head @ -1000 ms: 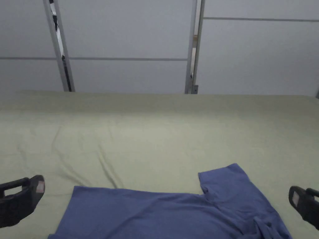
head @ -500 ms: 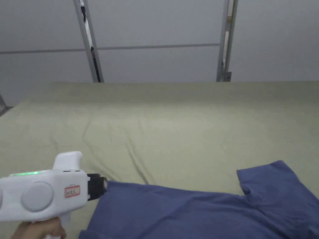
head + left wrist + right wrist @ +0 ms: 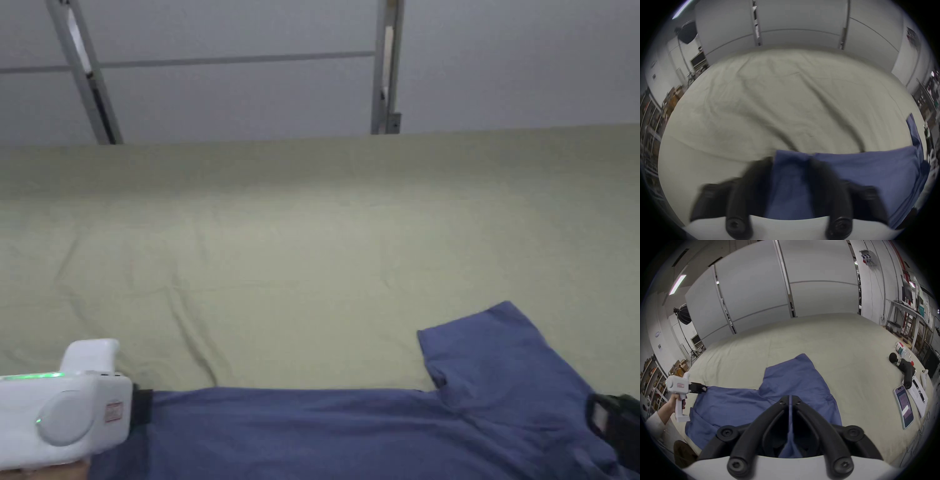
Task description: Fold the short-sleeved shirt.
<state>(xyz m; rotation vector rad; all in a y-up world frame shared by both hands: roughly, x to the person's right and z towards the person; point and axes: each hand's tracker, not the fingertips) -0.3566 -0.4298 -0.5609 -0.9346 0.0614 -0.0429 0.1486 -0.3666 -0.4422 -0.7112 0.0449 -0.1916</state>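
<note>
Jaws of the right gripper (image 3: 790,396) pinch a fold of the blue shirt (image 3: 795,382); the left gripper (image 3: 790,160) straddles its far corner, jaws apart. Shirt lies on a wrinkled pale-green table (image 3: 325,250); grey wall panels (image 3: 250,94) stand behind.

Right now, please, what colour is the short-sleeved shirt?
Plain blue short-sleeved shirt; right gripper view shows it best.

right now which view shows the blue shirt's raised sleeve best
Right gripper view: the blue cotton shirt's sleeve lies whole, beyond the shut tongs. Head view shows it smaller; left gripper view catches just its edge.
</note>
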